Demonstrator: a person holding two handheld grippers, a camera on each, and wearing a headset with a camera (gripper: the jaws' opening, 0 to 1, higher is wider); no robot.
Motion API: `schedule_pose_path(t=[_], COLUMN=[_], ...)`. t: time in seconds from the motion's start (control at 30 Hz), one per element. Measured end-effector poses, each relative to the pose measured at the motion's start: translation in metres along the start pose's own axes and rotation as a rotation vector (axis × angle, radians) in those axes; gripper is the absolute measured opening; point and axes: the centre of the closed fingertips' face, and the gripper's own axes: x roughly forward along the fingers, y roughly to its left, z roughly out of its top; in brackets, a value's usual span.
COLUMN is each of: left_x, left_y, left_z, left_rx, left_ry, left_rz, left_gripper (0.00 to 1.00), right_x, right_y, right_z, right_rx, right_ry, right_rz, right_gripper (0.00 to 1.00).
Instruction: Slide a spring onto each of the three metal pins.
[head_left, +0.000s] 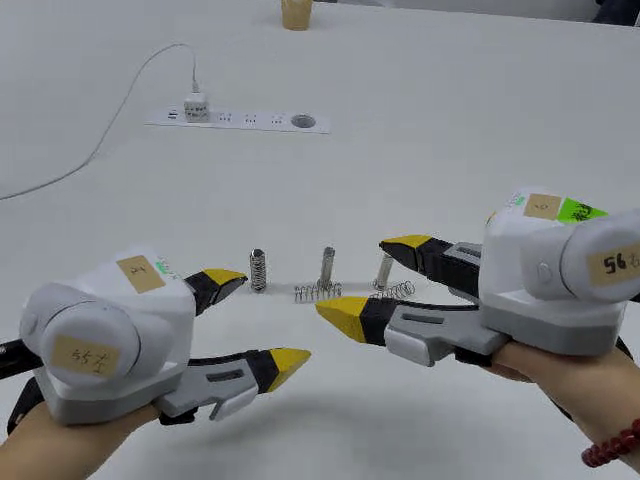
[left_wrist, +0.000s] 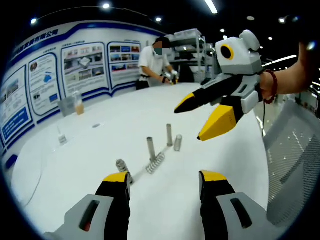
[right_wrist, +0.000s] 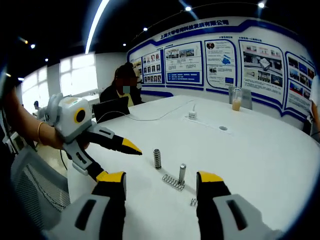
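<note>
Three short metal pins stand in a row on the white table. The left pin wears a spring; the middle pin and right pin are bare. One loose spring lies in front of the middle pin, another beside the right pin. My left gripper is open, just left of and nearer than the row. My right gripper is open, its jaws straddling the right pin and its spring without touching. The right gripper view shows the sprung pin, a bare pin and a lying spring.
A white power strip with a charger and a trailing cable lies farther back on the table. A cup stands at the far edge. A person sits across the room. A mesh chair is beside the table.
</note>
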Motion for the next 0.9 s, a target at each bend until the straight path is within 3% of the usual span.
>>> schedule_pose_path(t=[0.27, 0.63, 0.9], left_x=[0.013, 0.033, 0.046], left_y=[0.003, 0.007, 0.01], left_z=[0.004, -0.009, -0.017], left_rx=[0.006, 0.048, 0.068], left_ry=[0.0, 0.081, 0.123], left_rz=[0.001, 0.003, -0.005], left_gripper=[0.49, 0.4, 0.32], right_x=[-0.019, -0.043, -0.051], right_y=[-0.007, -0.013, -0.011], right_z=[-0.014, -0.018, -0.027], right_rx=[0.01, 0.027, 0.008], right_ry=[0.01, 0.0, 0.024], right_rz=[-0.017, -0.046, -0.051], right_gripper=[0.59, 0.6, 0.61])
